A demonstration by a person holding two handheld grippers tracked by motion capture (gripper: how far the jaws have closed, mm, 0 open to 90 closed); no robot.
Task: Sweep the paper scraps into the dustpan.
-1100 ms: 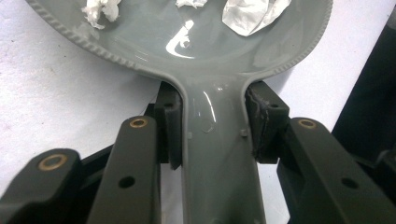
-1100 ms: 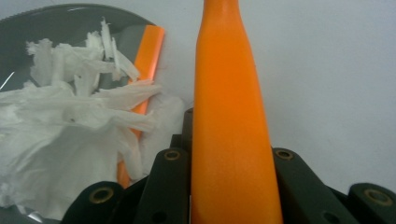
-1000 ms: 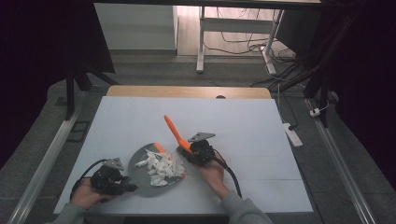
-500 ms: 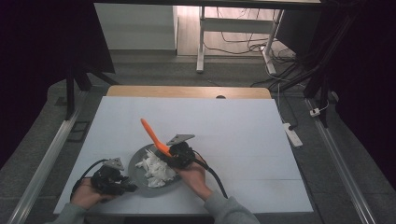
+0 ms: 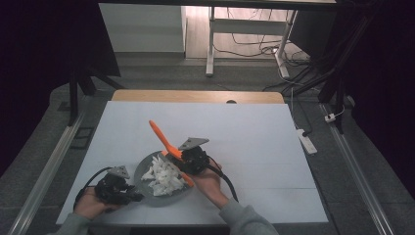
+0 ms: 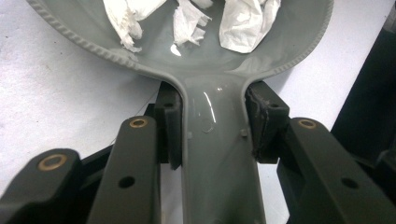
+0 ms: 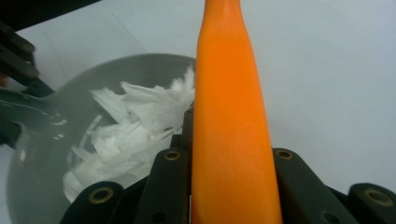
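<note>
Left claw point(image 5: 128, 195) sat at the near-left part of the bench point(image 5: 254, 127), held in the person's left hand point(image 5: 90, 203) with its cable looping out to the left. In the left gripper view its jaws were closed onto the flat handle tab of the grey dish point(image 6: 219, 158), one pad on each side of the tab, both touching it. The dish point(image 5: 142, 171) rested on the white bench surface just right of that claw, near the front edge.

Shredded white paper pieces point(image 5: 164, 177) lay piled inside the dish; in the left gripper view several crumpled scraps point(image 6: 243, 23) sat on the glossy dish floor beyond the tab, and the beaded rim was visible.

Right claw point(image 5: 182, 163) was over the right edge of the dish, held in the person's right hand point(image 5: 208, 183), grey three-cornered plate on top, cable trailing toward the near right. It was clamped on an orange utensil point(image 5: 161, 137): the long handle tilted up and away to the left above the bench, the lower end reaching down by the paper at the dish's right side. In the right gripper view the orange handle point(image 7: 231, 130) ran straight up between the two jaws, gripped on both sides, with the dish point(image 7: 42, 158) and paper point(image 7: 135, 126) to its left. Whether the utensil's lower end touched the paper could not be told.
</note>
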